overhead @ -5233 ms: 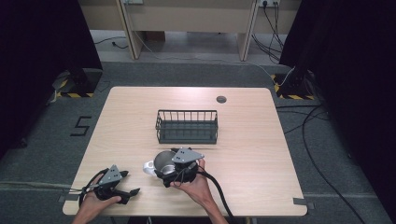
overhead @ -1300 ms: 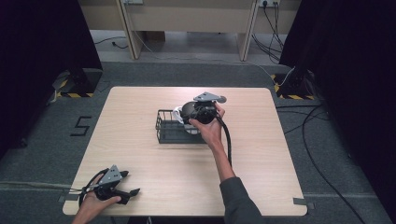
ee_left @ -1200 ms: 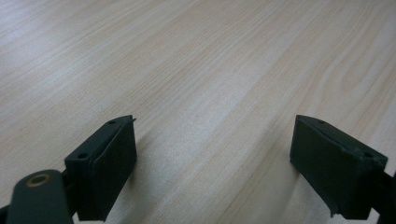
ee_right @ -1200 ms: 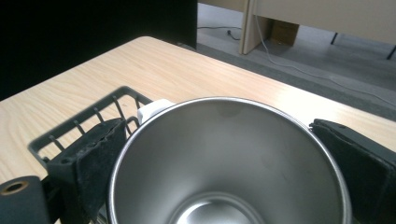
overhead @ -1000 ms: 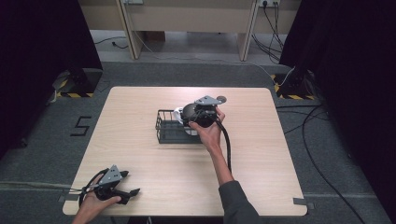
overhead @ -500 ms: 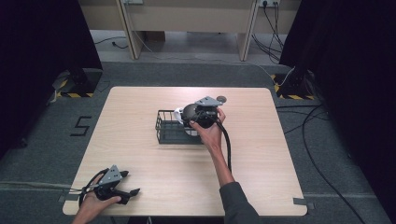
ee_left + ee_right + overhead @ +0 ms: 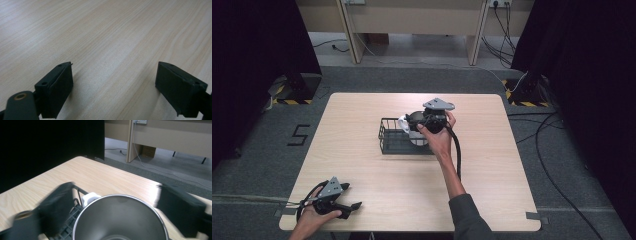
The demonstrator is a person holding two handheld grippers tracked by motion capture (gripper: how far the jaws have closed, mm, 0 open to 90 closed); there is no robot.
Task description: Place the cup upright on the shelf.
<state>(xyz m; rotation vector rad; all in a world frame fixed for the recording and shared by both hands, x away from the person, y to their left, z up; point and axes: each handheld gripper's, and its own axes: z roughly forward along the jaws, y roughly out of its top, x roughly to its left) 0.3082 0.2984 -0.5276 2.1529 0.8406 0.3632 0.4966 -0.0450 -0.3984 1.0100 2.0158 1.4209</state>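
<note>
The pale wooden table (image 7: 362,130) bears a black wire basket (image 7: 388,142) near its middle. Over the basket's right end the right gripper (image 7: 414,125) has just been closing its blurred jaws. They stand wide, one against each side of the shiny round steel cup (image 7: 117,217), gripping it above the wire. At the table's near left corner the left gripper (image 7: 354,205) rests low, its jaws spread wide with only bare wood between them.
</note>
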